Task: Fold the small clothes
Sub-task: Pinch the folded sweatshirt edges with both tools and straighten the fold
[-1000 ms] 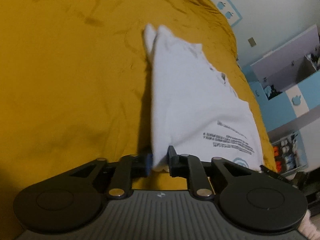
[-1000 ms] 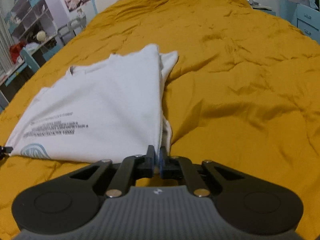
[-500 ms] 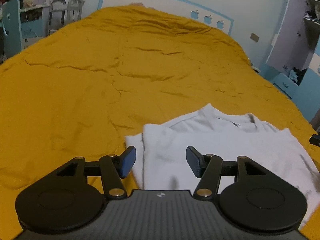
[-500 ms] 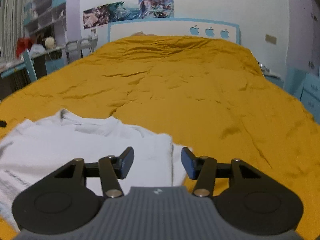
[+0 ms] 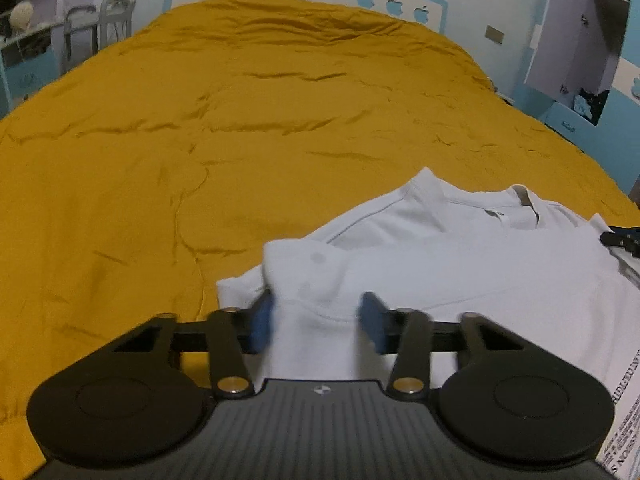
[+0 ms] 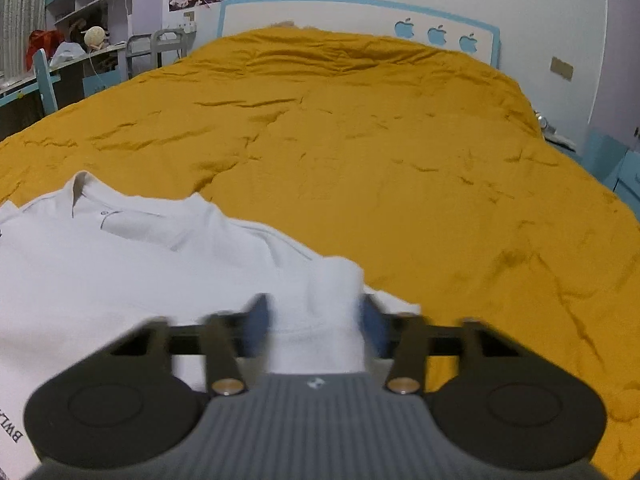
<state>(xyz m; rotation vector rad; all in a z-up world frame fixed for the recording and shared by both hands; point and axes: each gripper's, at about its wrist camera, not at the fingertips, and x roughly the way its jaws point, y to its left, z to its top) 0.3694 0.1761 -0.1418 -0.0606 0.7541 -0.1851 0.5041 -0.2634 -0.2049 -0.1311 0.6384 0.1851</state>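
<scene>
A white collared shirt (image 5: 460, 264) with black print lies partly folded on the yellow bedspread (image 5: 200, 140). My left gripper (image 5: 318, 322) is open, its fingers straddling the shirt's left folded corner. In the right wrist view the same shirt (image 6: 120, 272) lies at the left. My right gripper (image 6: 314, 322) is open, its fingers either side of the shirt's right folded corner. A tip of the right gripper shows at the right edge of the left wrist view (image 5: 622, 238).
The bedspread (image 6: 400, 160) stretches far ahead to a white and blue headboard (image 6: 360, 20). A desk, chair and shelves (image 6: 60, 60) stand at the left of the bed. Blue drawers (image 5: 576, 116) and a cabinet stand at the right.
Both grippers were shut on the shirt's edge a second ago. They have opened, let the cloth go, and now sit low at the shirt's folded corners, facing the headboard.
</scene>
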